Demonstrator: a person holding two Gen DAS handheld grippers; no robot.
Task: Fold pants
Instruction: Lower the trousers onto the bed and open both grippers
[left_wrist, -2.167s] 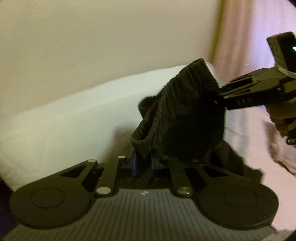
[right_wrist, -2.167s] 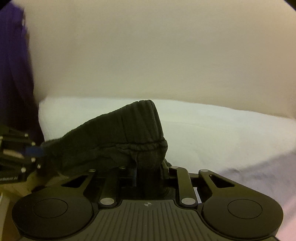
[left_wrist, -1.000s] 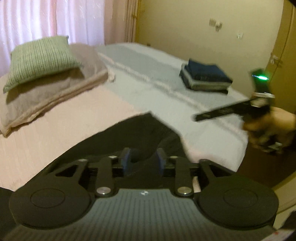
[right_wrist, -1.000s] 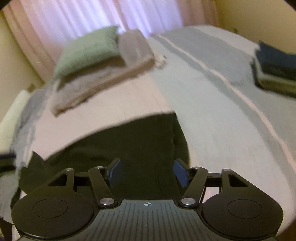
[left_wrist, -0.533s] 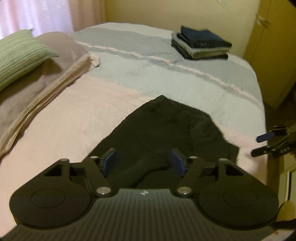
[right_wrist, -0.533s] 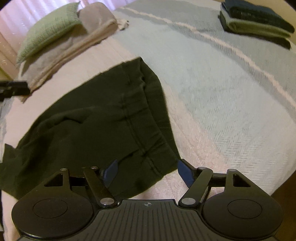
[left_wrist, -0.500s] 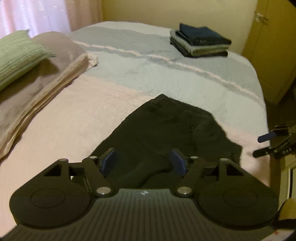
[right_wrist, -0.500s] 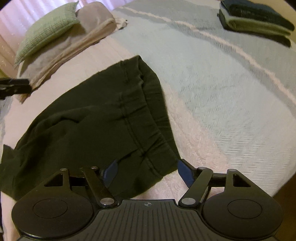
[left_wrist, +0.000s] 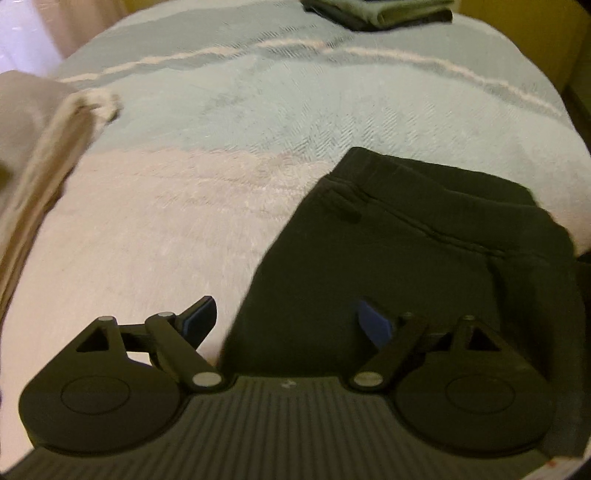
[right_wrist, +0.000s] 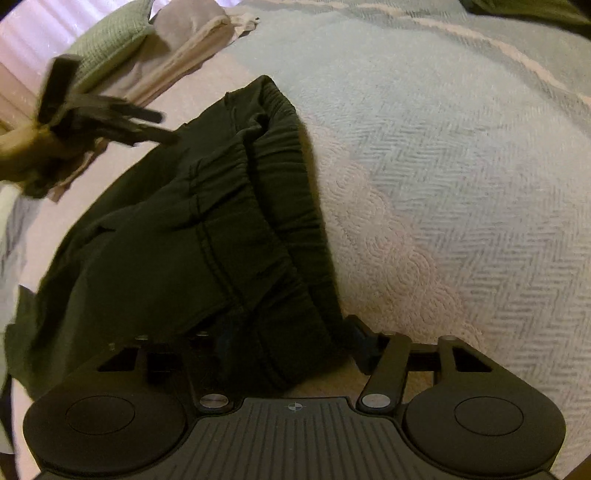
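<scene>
Black pants (left_wrist: 406, 258) lie spread flat on the bed, the elastic waistband (right_wrist: 280, 177) toward the pale green part of the cover. My left gripper (left_wrist: 286, 317) is open, low over the pants' left edge, its blue-padded fingers (left_wrist: 199, 319) straddling that edge without holding it. My right gripper (right_wrist: 291, 347) is open at the near waistband corner, and the cloth lies between its fingers. Its left finger is hidden by the dark fabric. In the right wrist view the left gripper (right_wrist: 166, 127) shows blurred above the far side of the pants, held by a hand (right_wrist: 22, 155).
The bed cover (right_wrist: 461, 184) is pale green with a pink section (left_wrist: 147, 240). A stack of folded clothes (left_wrist: 376, 11) sits at the far end. A green pillow (right_wrist: 110, 44) on a folded beige blanket (right_wrist: 192, 40) lies at the left.
Both grippers let go of the lifted pants, which now lie on the bed. Since half a second ago both have dropped closer to the cloth, the right onto the waistband corner.
</scene>
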